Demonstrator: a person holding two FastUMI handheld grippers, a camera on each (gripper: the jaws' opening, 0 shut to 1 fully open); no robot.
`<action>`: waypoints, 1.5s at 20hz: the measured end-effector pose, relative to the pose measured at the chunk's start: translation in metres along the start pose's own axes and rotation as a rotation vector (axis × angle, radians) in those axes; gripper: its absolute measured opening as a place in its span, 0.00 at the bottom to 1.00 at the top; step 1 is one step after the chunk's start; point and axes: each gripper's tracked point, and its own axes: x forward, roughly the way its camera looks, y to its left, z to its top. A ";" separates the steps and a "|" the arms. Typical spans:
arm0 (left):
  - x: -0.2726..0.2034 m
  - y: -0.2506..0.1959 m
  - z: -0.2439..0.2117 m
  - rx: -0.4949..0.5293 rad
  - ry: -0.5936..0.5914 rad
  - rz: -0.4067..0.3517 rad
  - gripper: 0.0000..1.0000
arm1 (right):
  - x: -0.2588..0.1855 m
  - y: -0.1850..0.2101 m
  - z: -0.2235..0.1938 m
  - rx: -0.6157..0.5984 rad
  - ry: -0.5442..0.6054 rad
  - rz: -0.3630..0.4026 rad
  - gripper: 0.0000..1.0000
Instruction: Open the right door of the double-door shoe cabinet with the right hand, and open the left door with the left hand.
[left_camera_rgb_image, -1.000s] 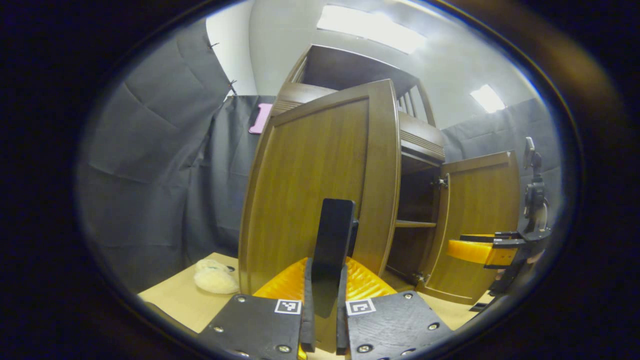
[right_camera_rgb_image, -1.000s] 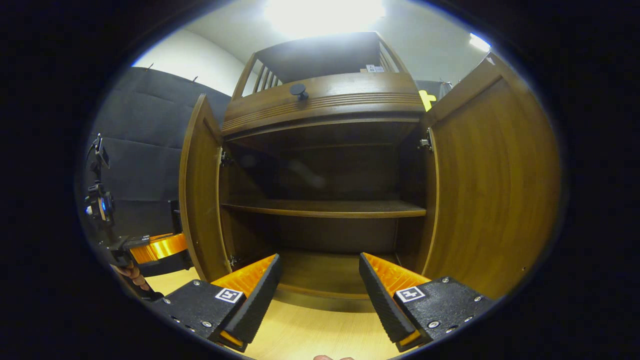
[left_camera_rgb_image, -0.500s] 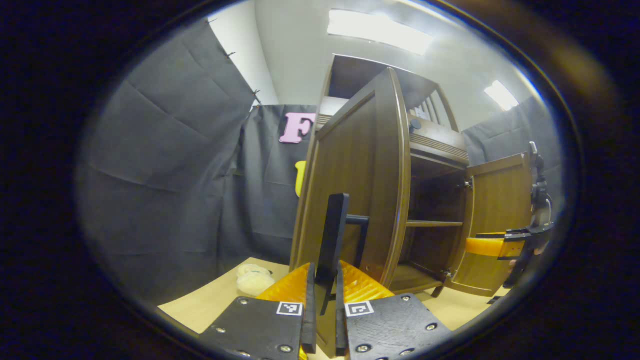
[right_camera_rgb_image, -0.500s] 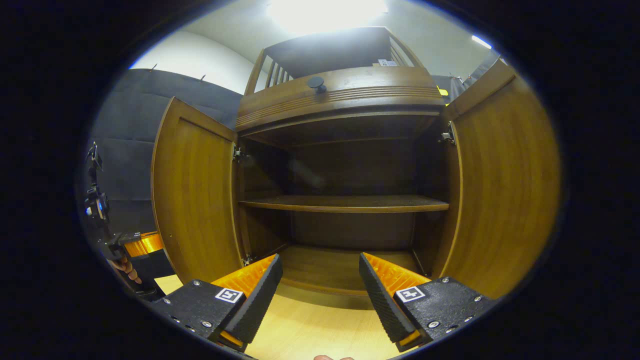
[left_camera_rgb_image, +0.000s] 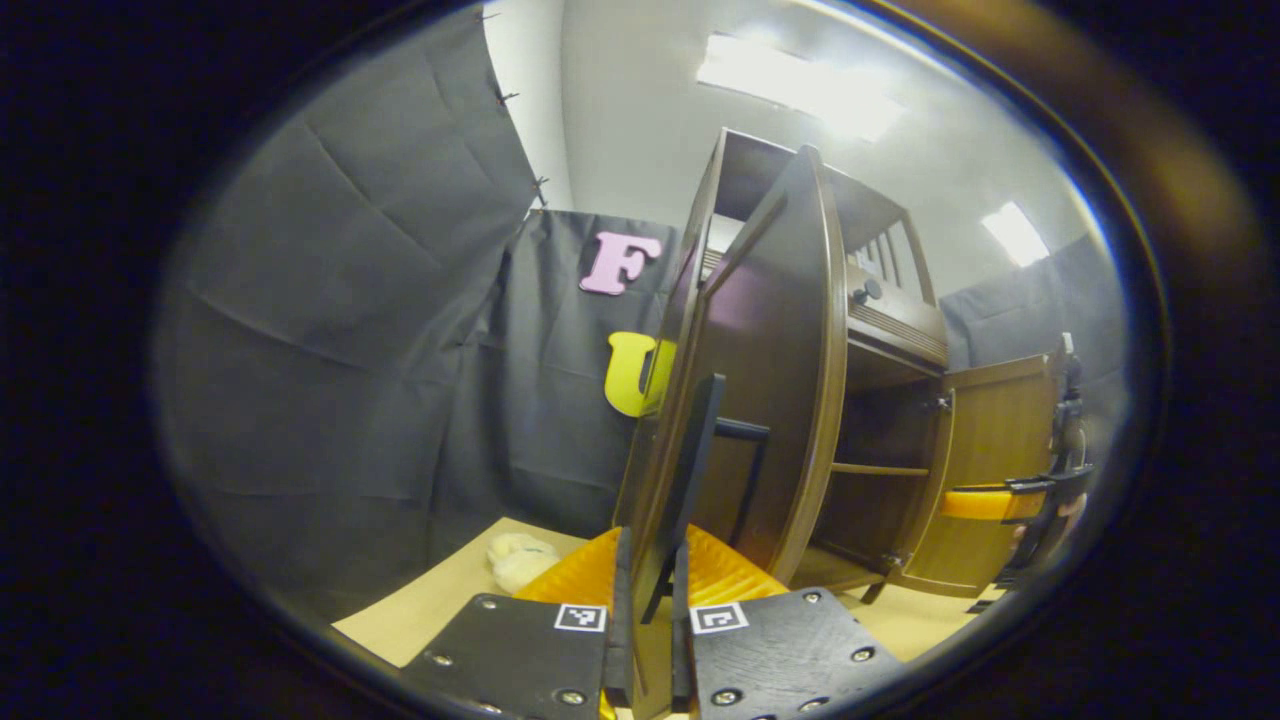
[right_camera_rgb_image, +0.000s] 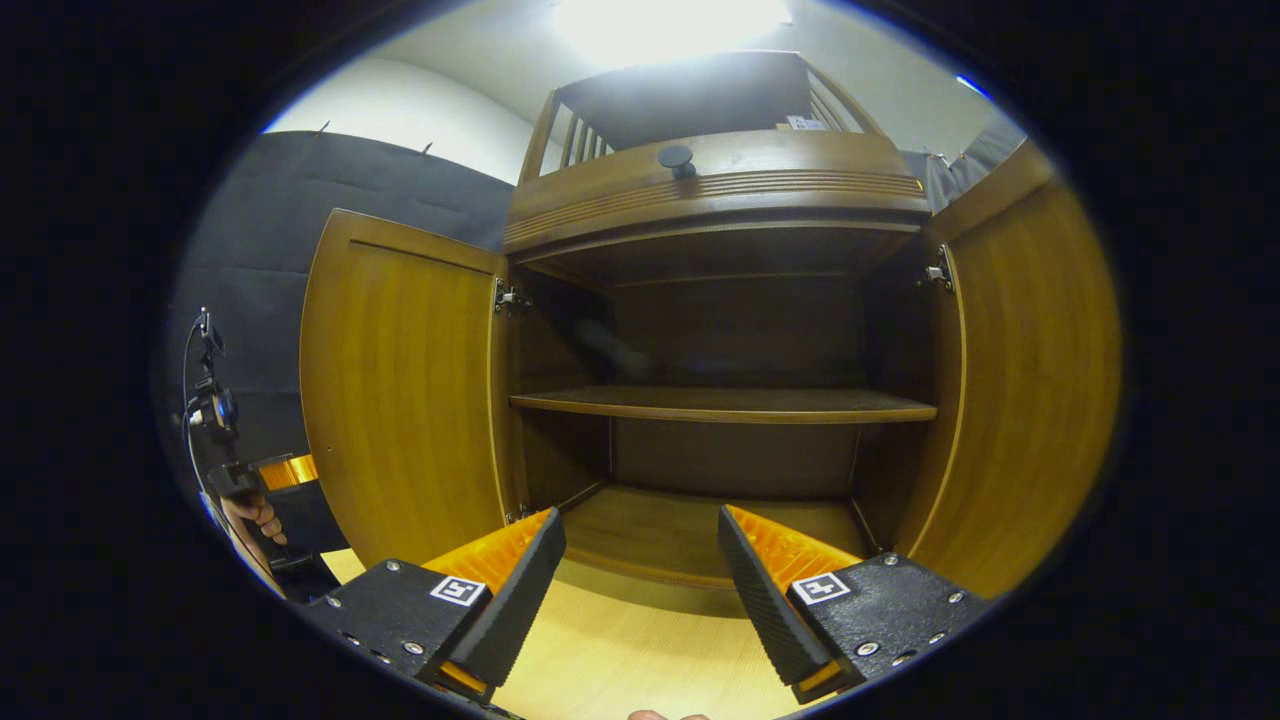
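Gripping the left door's handle (left_camera_rgb_image: 690, 480) with your left gripper (left_camera_rgb_image: 648, 600), your right gripper (right_camera_rgb_image: 640, 575) hangs released before the open cabinet (right_camera_rgb_image: 720, 240).

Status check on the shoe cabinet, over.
Left gripper shut on left door handle. Right gripper open, empty. Left door and right door both open. Shelf bare, nothing blocking.

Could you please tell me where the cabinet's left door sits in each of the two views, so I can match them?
Left gripper view: the left door stands centre, seen nearly edge-on, its black handle between the left hand-held gripper fingers.
Right gripper view: the left door is left of centre, swung wide, inner face showing.
Shared landmark: the inner shelf.
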 end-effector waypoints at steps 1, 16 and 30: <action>0.000 0.000 0.000 0.011 -0.005 -0.009 0.15 | 0.000 -0.002 0.000 -0.004 -0.001 -0.004 0.95; -0.019 0.055 0.020 0.189 -0.029 0.272 0.19 | -0.020 -0.068 -0.005 0.006 0.015 -0.160 0.96; -0.007 -0.008 0.035 0.267 -0.140 0.158 0.97 | -0.047 -0.081 0.001 0.009 -0.027 -0.189 0.95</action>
